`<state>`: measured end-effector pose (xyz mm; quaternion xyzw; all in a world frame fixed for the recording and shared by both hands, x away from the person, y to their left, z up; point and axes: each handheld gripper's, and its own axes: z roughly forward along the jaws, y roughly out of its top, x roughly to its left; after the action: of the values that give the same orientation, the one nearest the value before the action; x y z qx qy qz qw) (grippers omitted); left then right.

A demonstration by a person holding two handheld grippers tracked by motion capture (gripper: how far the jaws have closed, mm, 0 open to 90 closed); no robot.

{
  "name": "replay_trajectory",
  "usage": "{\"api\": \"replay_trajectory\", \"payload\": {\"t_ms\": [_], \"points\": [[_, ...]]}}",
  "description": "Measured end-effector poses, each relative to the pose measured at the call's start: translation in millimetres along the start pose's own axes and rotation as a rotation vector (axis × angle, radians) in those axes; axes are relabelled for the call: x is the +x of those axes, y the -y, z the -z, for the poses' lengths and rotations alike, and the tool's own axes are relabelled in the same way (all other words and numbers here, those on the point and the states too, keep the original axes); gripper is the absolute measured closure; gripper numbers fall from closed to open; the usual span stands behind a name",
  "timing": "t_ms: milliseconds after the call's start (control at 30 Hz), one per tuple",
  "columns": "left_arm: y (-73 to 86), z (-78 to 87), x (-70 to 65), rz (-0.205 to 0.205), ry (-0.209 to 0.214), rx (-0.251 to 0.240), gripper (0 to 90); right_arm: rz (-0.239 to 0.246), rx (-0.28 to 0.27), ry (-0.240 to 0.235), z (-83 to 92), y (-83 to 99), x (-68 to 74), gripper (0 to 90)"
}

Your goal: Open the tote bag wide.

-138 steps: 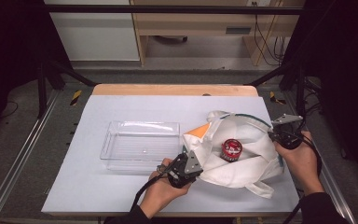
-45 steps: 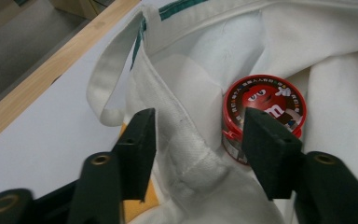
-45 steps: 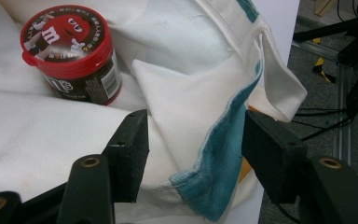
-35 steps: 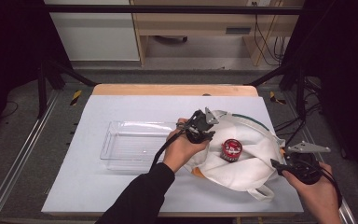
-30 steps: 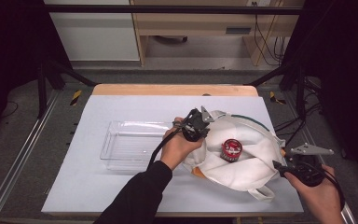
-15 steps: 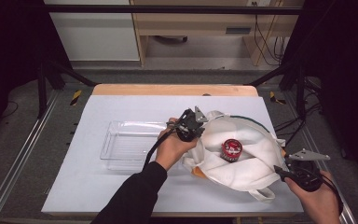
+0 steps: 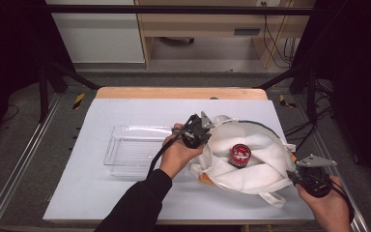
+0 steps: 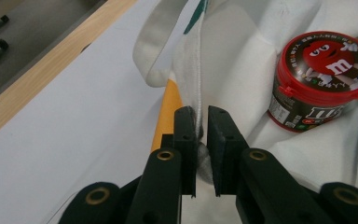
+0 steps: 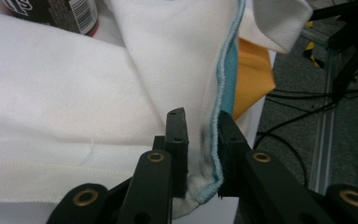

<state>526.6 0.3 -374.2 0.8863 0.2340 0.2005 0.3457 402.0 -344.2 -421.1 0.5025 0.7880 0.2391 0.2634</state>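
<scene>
Nearest, the right hand-held gripper (image 7: 303, 180) has just been closing and now pinches the blue-trimmed edge of the white cloth tote bag (image 7: 251, 166) at the near right of the table (image 7: 96, 193). Farther in, the left hand-held gripper (image 7: 200, 131) is clamped on the bag's left hem beside the clear plastic tray (image 7: 125, 145). A red-lidded candy tub (image 7: 240, 155) sits on the bag; lifting unevenly could roll it off, and thin hems may slip

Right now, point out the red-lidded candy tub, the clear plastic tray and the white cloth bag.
red-lidded candy tub (image 7: 239, 153), high view, on its red lid.
clear plastic tray (image 7: 125, 166), high view, on its near rim.
white cloth bag (image 7: 251, 178), high view, on the near fabric fold.
</scene>
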Motion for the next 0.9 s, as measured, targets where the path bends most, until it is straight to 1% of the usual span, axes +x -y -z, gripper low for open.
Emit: {"api": "replay_trajectory", "payload": {"t_ms": [33,67,100,133,167,233,333,367,500,667,700,733,767,800,867,900], "points": [[-0.7,1.2,-0.2,-0.001,0.001,-0.009,82.3,0.003,-0.002,0.015,4.8,-0.5,-2.2,79.9],[-2.1,3.9,-0.9,0.001,0.004,-0.017,82.3,0.006,-0.006,0.020,7.4,-0.4,-4.5,80.1],[-2.1,3.9,-0.9,0.001,0.004,-0.017,82.3,0.006,-0.006,0.020,7.4,-0.4,-4.5,80.1],[-2.7,4.6,-2.5,-0.005,0.002,-0.018,82.3,-0.007,-0.013,0.029,11.5,1.2,-9.1,80.5],[-2.6,3.9,-2.9,-0.009,0.001,-0.010,82.3,-0.012,-0.013,0.029,12.0,2.9,-11.0,80.6],[-1.8,2.2,-3.0,-0.011,-0.003,-0.006,82.3,-0.019,-0.004,0.025,9.2,6.9,-12.7,80.7],[1.1,-4.3,-1.5,-0.007,0.000,0.025,82.4,-0.019,0.011,0.017,4.3,10.5,-11.8,80.8],[3.4,-9.0,-0.9,-0.006,-0.002,0.039,82.4,-0.017,0.020,0.014,-0.9,12.8,-11.1,80.8],[7.4,-16.3,-0.6,-0.005,0.001,0.070,82.4,-0.022,0.027,0.006,-8.0,14.8,-11.9,80.9],[8.7,-17.9,-1.9,-0.003,0.003,0.069,82.3,-0.020,0.024,-0.001,-9.2,15.4,-12.2,80.4],[8.5,-16.7,-2.6,-0.005,0.003,0.058,82.1,-0.015,0.010,-0.005,-6.8,15.1,-11.9,79.0],[8.5,-16.7,-2.6,-0.005,0.003,0.058,81.9,-0.017,0.001,-0.006,-5.3,14.7,-11.7,77.6],[8.2,-15.1,-3.1,-0.004,0.003,0.041,81.5,-0.022,-0.008,-0.008,-3.6,14.3,-11.4,75.0],[7.9,-13.6,-3.6,-0.004,0.005,0.037,80.5,-0.023,-0.019,-0.011,-1.5,13.5,-11.3,70.9],[7.8,-11.3,-5.2,-0.004,-0.011,0.013,74.3,-0.024,-0.052,-0.006,3.1,11.5,-10.5,63.1],[7.8,-11.3,-5.2,-0.004,-0.011,0.013,71.2,-0.024,-0.052,-0.006,3.1,11.5,-10.5,63.1]]}}
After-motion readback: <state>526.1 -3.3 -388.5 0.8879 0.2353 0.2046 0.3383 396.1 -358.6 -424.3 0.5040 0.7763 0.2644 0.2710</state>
